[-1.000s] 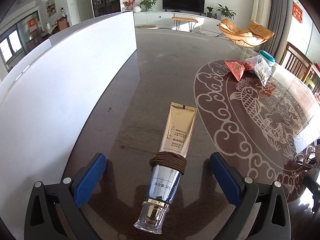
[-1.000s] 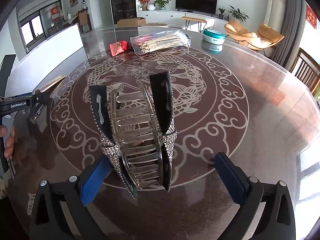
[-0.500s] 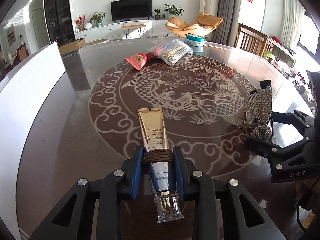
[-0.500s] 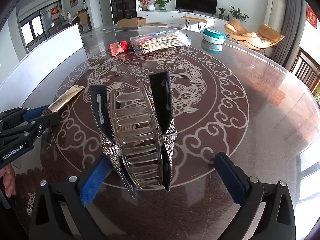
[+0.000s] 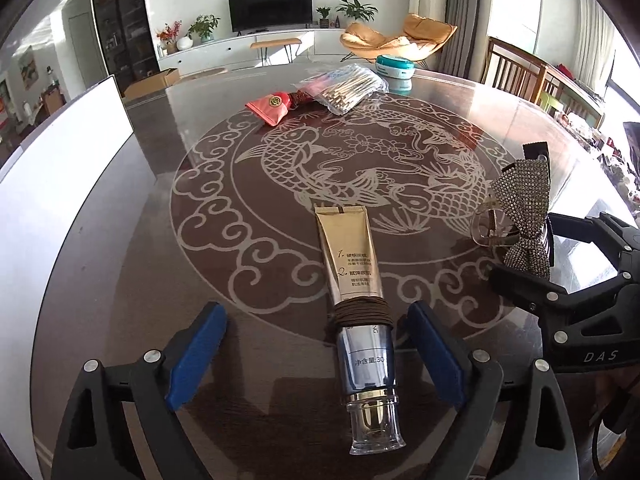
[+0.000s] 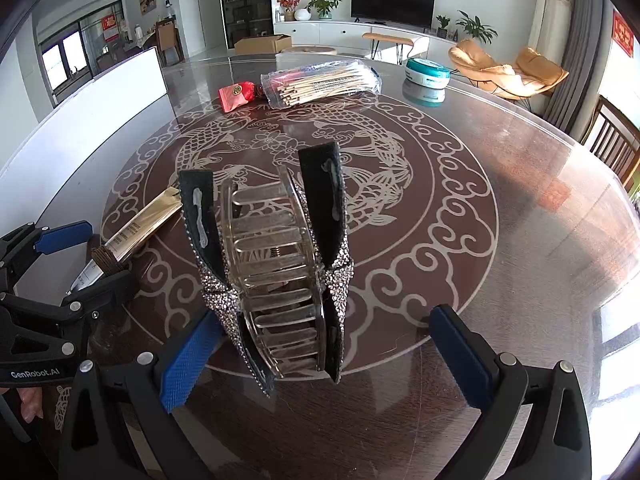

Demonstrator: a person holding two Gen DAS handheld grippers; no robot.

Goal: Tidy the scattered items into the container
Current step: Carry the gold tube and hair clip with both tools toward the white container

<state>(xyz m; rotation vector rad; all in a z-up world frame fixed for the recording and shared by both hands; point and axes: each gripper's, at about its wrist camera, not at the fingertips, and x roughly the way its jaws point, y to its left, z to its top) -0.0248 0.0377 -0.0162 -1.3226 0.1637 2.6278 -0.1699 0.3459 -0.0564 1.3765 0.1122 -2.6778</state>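
A white container (image 5: 60,184) is standing at the worktop's (image 5: 460,92) left edge. The left tongs (image 5: 316,344), just opened, are being held released around a tube (image 5: 356,280) lying on the worktop, pads clear of it. Farther right, a hair clip (image 6: 276,276) is sitting untouched between the released right tongs (image 6: 324,356).

The left tongs (image 5: 316,350) tilt steeply down over the counter (image 5: 132,280); their jaws have just been opening and now stand wide, blue pads (image 5: 196,354) pressing nothing. The right tongs (image 6: 324,354), likewise tilted down, stand spread wide.
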